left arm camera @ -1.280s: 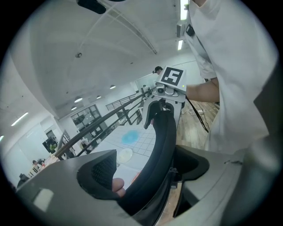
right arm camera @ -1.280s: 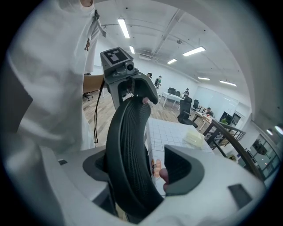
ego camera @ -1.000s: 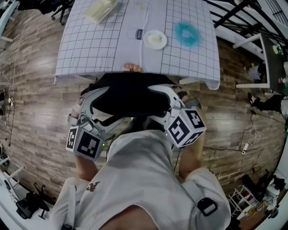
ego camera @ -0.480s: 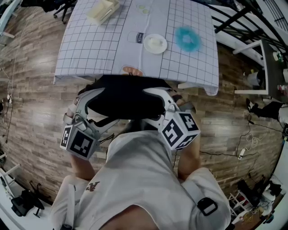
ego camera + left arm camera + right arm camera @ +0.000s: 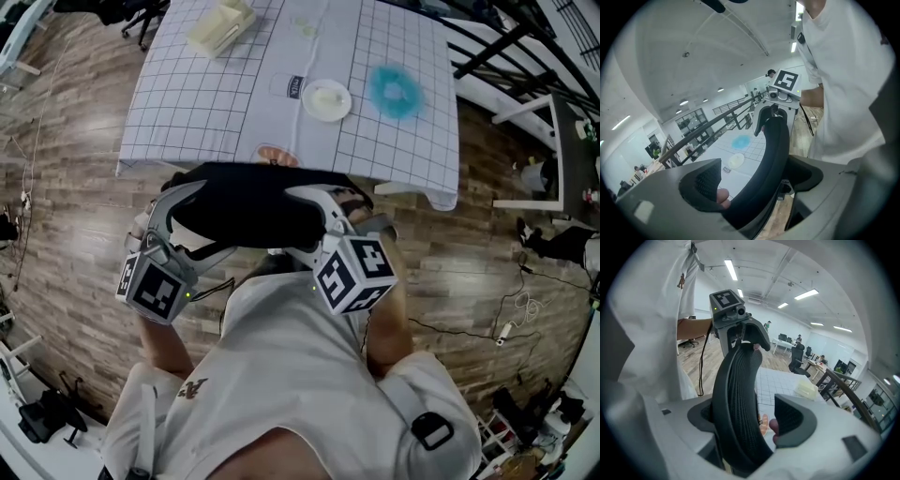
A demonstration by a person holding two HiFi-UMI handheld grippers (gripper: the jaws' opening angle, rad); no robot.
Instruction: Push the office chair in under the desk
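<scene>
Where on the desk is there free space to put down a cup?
Bare: the left half of the checked cloth, between the cream box and the near edge; the near right corner, below the blue patch. Crowded: the middle, around the white plate.

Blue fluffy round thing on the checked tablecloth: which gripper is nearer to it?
Right. The right gripper straddles the black chair back at the end nearer the blue fluffy round thing; the left gripper, jaws just opening around that chair back, is at the far end.
</scene>
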